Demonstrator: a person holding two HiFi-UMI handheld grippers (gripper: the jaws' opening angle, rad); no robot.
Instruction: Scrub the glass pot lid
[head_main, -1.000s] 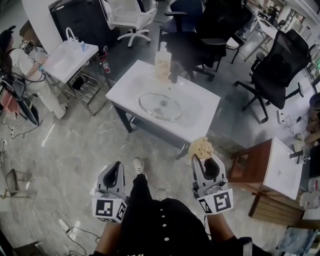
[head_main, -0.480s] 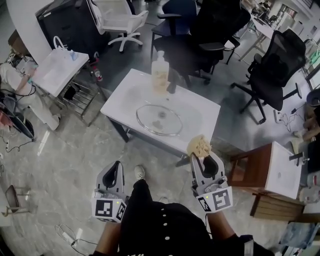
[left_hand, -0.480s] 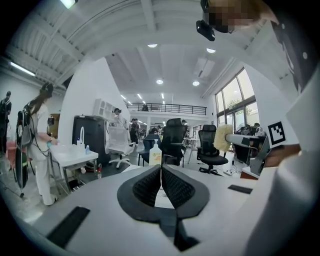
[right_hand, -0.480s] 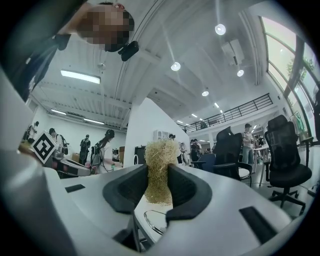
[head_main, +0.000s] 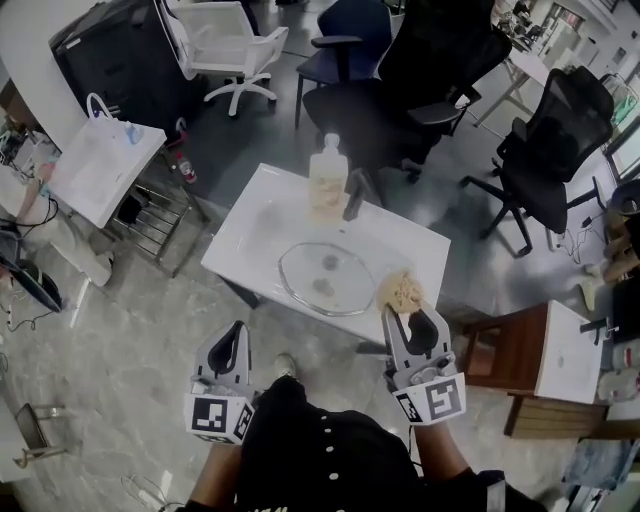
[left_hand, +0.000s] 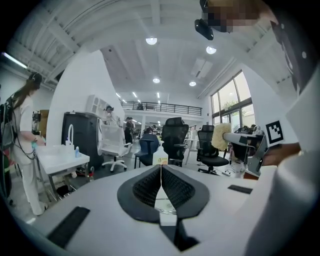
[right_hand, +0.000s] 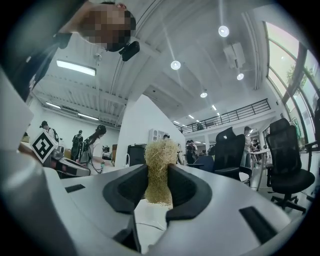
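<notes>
Right gripper (head_main: 405, 314) clamps a scrubber (head_main: 402, 291) at the glass lid's (head_main: 325, 277) right edge. Left gripper (head_main: 236, 332) is closed, empty. Scrubbing not yet begun.

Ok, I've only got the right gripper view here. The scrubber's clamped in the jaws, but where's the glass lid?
Observer: The head view shows the glass pot lid lying flat on the white table, ahead and left of the right gripper and its fibrous scrubber.
Operator: Is the left gripper carrying anything?
Observer: No. Its own view shows the left gripper shut, with nothing between its jaws.
Operator: Anything else on that table?
Observer: A pump bottle stands upright at the far edge, behind the lid.
</notes>
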